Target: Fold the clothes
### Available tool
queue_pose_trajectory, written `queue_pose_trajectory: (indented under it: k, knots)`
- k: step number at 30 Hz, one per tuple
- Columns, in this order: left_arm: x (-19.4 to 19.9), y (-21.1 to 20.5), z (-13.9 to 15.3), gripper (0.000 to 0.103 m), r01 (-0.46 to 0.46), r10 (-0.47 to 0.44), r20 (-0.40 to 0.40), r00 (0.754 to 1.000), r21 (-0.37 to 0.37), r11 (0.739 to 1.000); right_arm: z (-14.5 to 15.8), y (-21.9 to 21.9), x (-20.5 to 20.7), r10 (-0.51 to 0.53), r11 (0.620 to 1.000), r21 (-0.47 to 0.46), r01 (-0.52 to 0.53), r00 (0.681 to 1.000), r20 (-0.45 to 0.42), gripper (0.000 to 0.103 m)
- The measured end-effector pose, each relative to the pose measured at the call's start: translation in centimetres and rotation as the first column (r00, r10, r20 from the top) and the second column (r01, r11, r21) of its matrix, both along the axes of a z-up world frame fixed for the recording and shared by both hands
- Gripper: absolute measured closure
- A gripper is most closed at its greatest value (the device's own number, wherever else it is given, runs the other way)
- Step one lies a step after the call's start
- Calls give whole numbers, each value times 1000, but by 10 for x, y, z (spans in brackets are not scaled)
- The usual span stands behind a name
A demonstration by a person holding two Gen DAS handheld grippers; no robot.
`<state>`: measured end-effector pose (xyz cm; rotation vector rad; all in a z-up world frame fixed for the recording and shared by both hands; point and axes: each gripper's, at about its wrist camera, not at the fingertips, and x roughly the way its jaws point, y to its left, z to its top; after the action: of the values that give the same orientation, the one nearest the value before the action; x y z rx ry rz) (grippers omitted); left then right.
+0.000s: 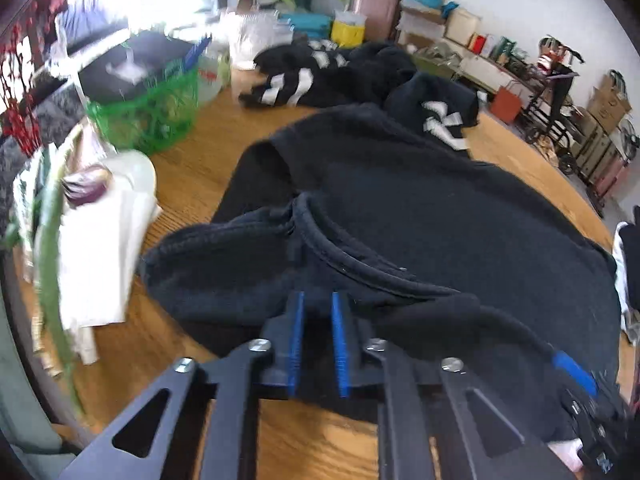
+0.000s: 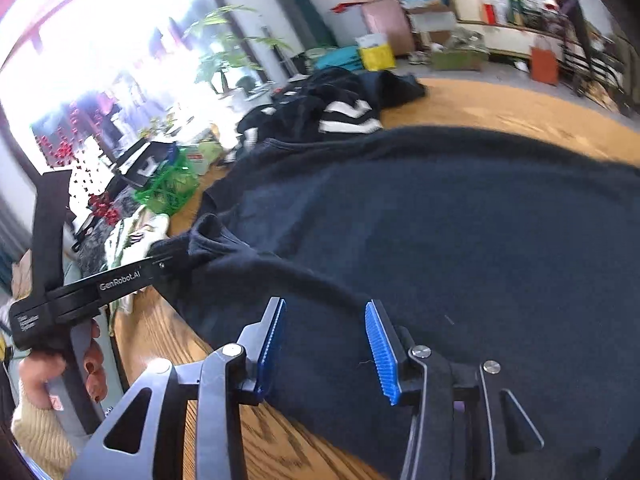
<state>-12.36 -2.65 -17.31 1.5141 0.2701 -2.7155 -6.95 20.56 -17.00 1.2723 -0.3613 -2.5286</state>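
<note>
A black sweatshirt (image 1: pixel 420 208) lies spread on the wooden table (image 1: pixel 192 168); it also fills the right wrist view (image 2: pixel 460 220). My left gripper (image 1: pixel 318 300) is shut on a fold of the sweatshirt near its collar, with black cloth pinched between the blue pads. In the right wrist view the left gripper (image 2: pixel 176 258) holds that bunched cloth slightly lifted at the table's left edge. My right gripper (image 2: pixel 326 312) is open, its blue pads spread above the sweatshirt's near edge, holding nothing.
More black clothes with white stripes (image 1: pixel 320 76) are piled at the far side of the table. A green basket (image 1: pixel 148 112) and white cloth (image 1: pixel 104 240) stand at the left. Boxes and shelves (image 1: pixel 560 92) line the far wall.
</note>
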Motion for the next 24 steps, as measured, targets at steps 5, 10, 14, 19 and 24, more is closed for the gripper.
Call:
queue_pose_trajectory:
  k: [5,10,14,19,24]
  knots:
    - [-30,-20,-8,93,-70,70,-5,998,15,997,-13,39,18,-123,992,12,122,991,58,56]
    - [-52,-28,-11,93,-72,72,-15,997,2,997,-24,71,31,-174,982,-54,180,980,94,62]
    - [-39,-38,6,93,-78,84,-79,993,72,994,-25,79,34,-182,978,-82,191,978,101,62]
    - [1,-17,19,93,86,-68,-116,991,167,982,-15,68,31,-152,984,-77,158,986,74,59]
    - [4,16,-8,93,174,-170,-42,985,124,977,-17,47,19,-109,989,-90,116,991,79,59]
